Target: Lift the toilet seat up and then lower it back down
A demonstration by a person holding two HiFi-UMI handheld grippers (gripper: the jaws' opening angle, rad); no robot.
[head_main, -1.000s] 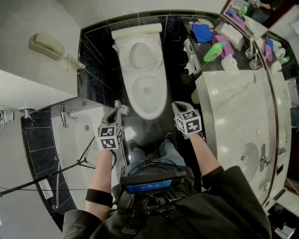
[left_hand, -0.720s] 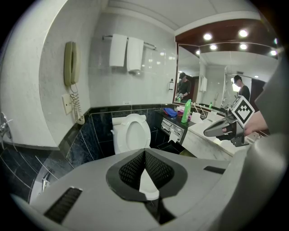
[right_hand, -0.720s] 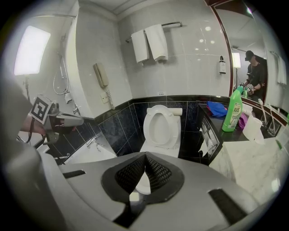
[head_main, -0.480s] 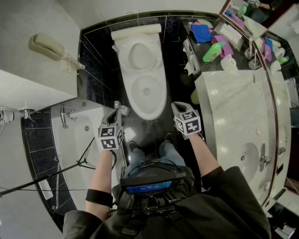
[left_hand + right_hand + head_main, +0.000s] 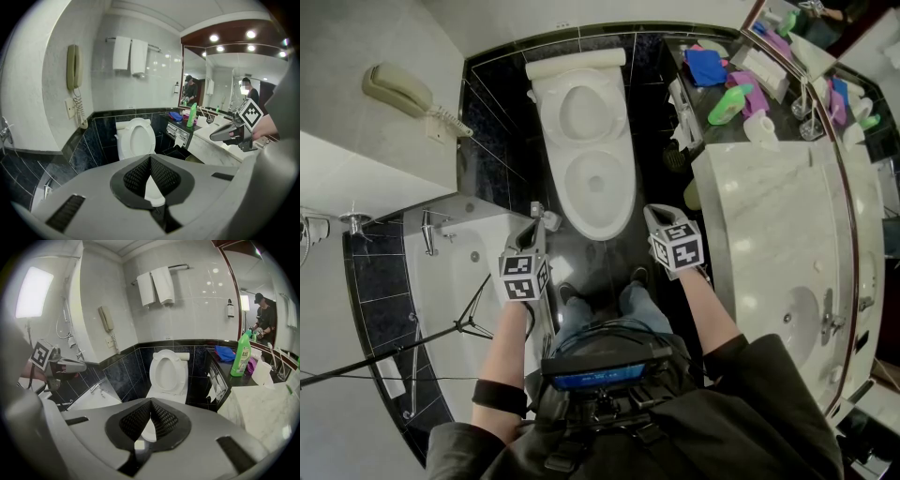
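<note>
The white toilet (image 5: 595,192) stands against the black tiled wall, straight ahead of me. Its seat (image 5: 581,111) is raised and leans back against the tank, so the bowl lies uncovered. It shows upright in the left gripper view (image 5: 138,137) and the right gripper view (image 5: 168,371). My left gripper (image 5: 540,216) hovers short of the bowl's front left, shut and empty (image 5: 150,164). My right gripper (image 5: 652,214) hovers short of the front right, also shut on nothing (image 5: 151,405). Neither touches the toilet.
A white bathtub (image 5: 459,272) with a tripod (image 5: 441,328) over it lies to the left. A wall phone (image 5: 394,91) hangs above it. On the right, a marble vanity (image 5: 778,216) carries a green bottle (image 5: 729,103). Towels (image 5: 129,55) hang above the toilet.
</note>
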